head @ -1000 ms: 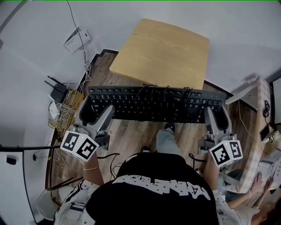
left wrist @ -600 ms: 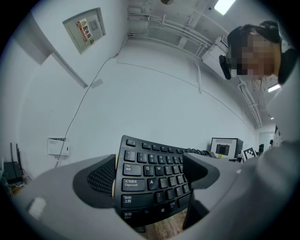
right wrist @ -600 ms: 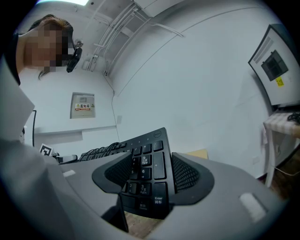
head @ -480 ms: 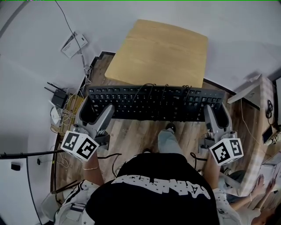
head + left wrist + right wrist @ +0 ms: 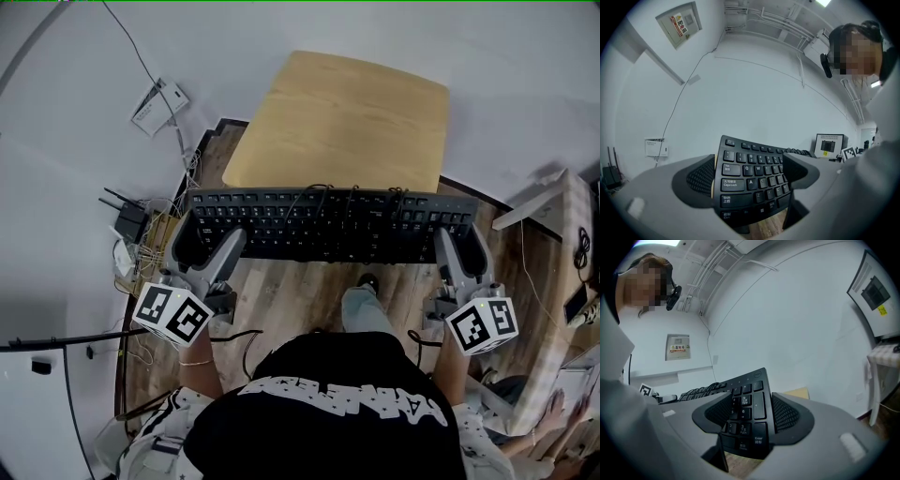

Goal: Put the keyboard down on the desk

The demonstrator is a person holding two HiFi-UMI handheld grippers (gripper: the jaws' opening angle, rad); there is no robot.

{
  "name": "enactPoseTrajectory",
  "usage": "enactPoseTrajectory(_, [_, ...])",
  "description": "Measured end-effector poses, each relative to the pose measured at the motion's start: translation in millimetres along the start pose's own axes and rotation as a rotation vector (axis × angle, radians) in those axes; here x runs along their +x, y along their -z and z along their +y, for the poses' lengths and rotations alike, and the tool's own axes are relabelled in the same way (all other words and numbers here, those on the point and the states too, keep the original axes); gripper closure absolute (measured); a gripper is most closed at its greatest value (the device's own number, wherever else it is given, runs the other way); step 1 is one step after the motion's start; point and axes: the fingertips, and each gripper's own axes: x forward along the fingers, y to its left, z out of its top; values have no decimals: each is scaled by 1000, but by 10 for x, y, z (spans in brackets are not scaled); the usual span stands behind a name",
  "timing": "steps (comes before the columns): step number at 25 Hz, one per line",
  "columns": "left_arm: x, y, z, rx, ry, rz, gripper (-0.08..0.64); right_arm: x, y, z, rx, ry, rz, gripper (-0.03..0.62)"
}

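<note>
Left tool [image 5: 208, 240] and right tool [image 5: 462, 249] clamp the ends of my flat black keyboard [image 5: 328, 225] — level, by the pale wooden table [image 5: 347, 112]'s near edge.

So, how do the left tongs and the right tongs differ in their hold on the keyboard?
The left tongs clamp the letter end, by Shift and Caps Lock; the right tongs clamp the number-pad end, by Enter. In the head view the left tongs slant inward; the right tongs point almost straight ahead. Both are shut on the keyboard, held level near the desk.
</note>
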Motion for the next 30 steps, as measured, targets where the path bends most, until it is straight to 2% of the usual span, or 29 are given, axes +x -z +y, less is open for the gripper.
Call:
enactPoseTrajectory(6, [3, 13, 5, 11, -1, -17, 117, 8, 23, -10, -4, -12, -21, 319])
enactPoseTrajectory(20, [-92, 39, -24, 20, -56, -113, 117, 175, -65, -30, -53, -96, -61, 319])
enactPoseTrajectory(30, [-134, -68, -88, 61, -90, -76, 117, 189, 12, -72, 5, -111, -56, 321])
